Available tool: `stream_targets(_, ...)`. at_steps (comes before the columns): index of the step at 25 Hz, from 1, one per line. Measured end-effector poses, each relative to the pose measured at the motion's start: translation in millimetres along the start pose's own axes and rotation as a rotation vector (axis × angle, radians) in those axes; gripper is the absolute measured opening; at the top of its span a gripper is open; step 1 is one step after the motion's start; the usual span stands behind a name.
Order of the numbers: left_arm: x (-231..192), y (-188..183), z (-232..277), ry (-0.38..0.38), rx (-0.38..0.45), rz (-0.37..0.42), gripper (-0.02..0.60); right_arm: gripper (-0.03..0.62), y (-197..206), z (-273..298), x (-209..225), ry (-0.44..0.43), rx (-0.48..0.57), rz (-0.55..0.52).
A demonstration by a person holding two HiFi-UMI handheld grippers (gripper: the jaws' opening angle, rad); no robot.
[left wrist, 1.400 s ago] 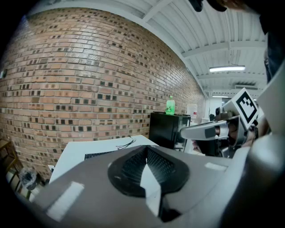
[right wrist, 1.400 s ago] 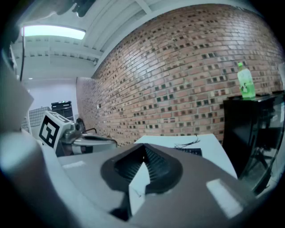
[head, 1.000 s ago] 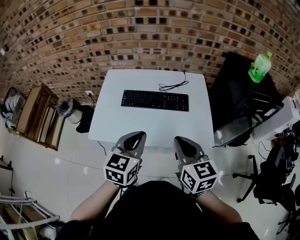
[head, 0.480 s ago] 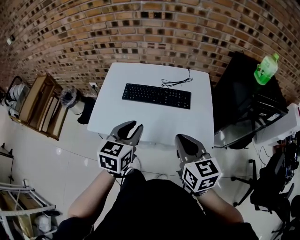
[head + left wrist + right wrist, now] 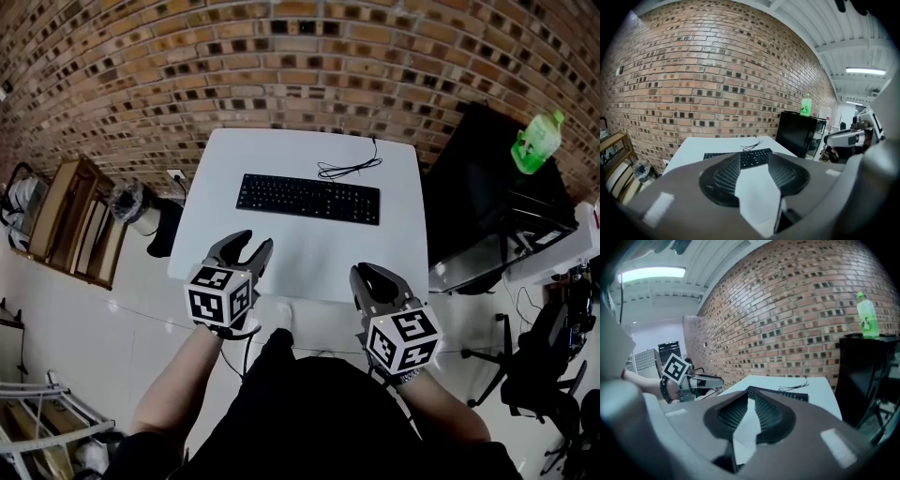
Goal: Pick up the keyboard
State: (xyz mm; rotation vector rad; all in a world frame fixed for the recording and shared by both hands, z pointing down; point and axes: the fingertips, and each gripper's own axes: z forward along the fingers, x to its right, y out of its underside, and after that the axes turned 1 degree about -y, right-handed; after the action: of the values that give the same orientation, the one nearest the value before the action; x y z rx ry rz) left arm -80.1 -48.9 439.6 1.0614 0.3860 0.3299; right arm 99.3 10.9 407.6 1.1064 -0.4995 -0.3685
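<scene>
1. Head view: the keyboard (image 5: 308,199) lies flat mid-table (image 5: 281,253), well ahead of both grippers, so each end is free to be taken.
2. Your left gripper (image 5: 253,242) has just been opening its jaws; they stand wide apart and empty, probably readied for the left end.
3. Your right gripper (image 5: 367,274) has only just begun to part, showing an empty, narrow slit. It likely needs widening first.

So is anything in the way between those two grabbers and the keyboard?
Nothing visible. Only bare white table lies between the left gripper, the right gripper and the keyboard; its cable lies behind it. Both pairs of jaws have just been opening, empty.
</scene>
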Motion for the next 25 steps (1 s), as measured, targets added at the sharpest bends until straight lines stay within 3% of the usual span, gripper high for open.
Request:
stream_targets(15,-142,3,113,-0.031,-0.165,-0.126,0.274,0.257,11,125,125,0.189,-0.149,0.094)
stream_targets(25,-207,44,176,-0.045,-0.314,-0.194,0.322,0.359,45,184,208,0.278,-0.248,0.142)
